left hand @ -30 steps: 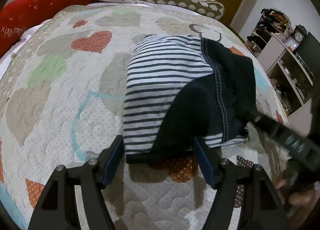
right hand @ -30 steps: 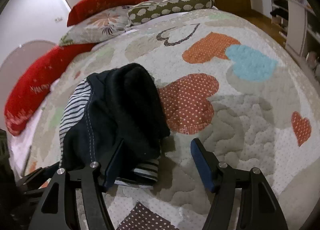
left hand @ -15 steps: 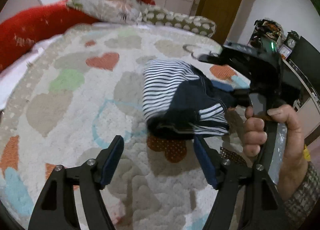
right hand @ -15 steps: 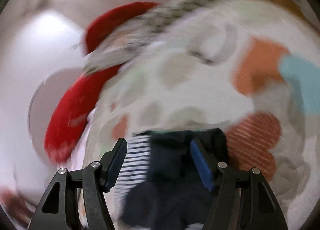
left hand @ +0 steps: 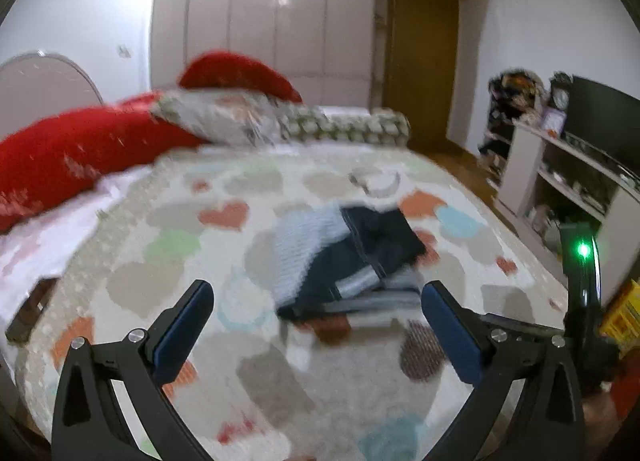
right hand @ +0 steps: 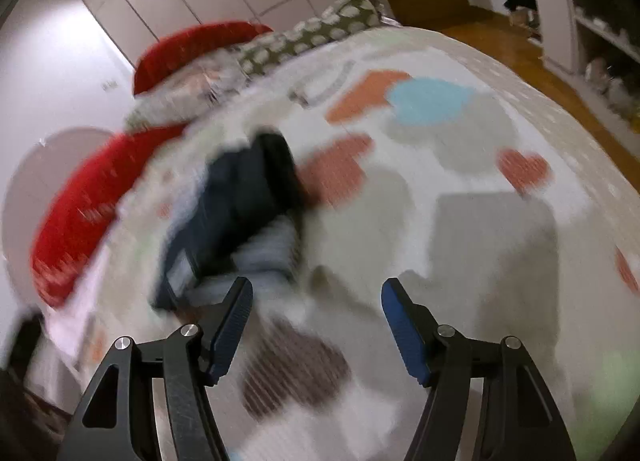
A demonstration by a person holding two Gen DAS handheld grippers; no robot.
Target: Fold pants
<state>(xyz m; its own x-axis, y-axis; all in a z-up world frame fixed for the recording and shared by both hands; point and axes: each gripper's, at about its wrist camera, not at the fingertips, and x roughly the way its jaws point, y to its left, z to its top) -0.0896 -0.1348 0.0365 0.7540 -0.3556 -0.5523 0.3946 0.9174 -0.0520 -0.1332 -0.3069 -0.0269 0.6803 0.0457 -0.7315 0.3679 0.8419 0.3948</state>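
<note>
The folded pants [left hand: 344,257], navy with white-and-navy stripes, lie in a compact bundle on the heart-patterned quilt [left hand: 168,245]. My left gripper [left hand: 318,297] hovers above and short of the bundle, its jaws opening wide with nothing between them. In the right wrist view the pants [right hand: 236,213] sit to the upper left, blurred. My right gripper [right hand: 316,297] is to the right of the bundle over bare quilt [right hand: 460,189], jaws opening, nothing between the blue pads. The right tool's handle [left hand: 582,289] with a green light shows at the left view's right edge.
Red cushions [left hand: 80,149] and patterned pillows [left hand: 248,121] line the head of the bed. A white shelf unit [left hand: 560,181] with a dark screen stands right of the bed, beside a wooden door [left hand: 420,69] and wooden floor [right hand: 520,45].
My left gripper let go of the pants' near edge, rose and drew back, jaws spreading. The right gripper swung over the bundle, then off to its right. The pants stay folded on the quilt.
</note>
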